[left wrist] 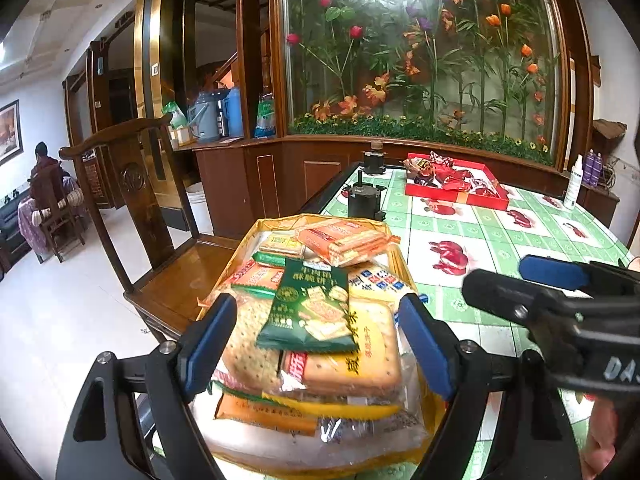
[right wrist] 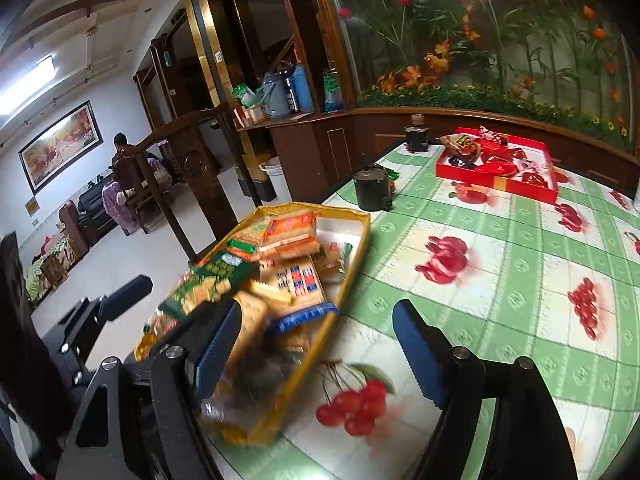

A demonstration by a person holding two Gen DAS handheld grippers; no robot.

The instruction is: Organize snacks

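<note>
The left gripper (left wrist: 316,344) stands wide open above the near end of a yellow tray (left wrist: 280,222), its blue pads either side of the heaped snack packets and pressing on none of them. The tray sits at the left edge of a table (left wrist: 500,232) covered in a green checked cloth printed with fruit. A green packet (left wrist: 310,312) lies on top of the heap, over large square crackers (left wrist: 360,356) in clear wrap; orange packets (left wrist: 344,242) lie toward the far end of the tray. The right gripper (right wrist: 316,348) is also wide open and holds nothing: its left pad hangs over the near corner of the tray, its right pad over bare cloth just beside the tray. A red tray (left wrist: 456,196) of red-wrapped sweets rests at the far side of the table, well apart from the yellow tray. Two small dark canisters (left wrist: 362,198) stand between the two trays, near the table's left edge. A wooden chair (left wrist: 160,240) stands beside the table next to the yellow tray.
</note>
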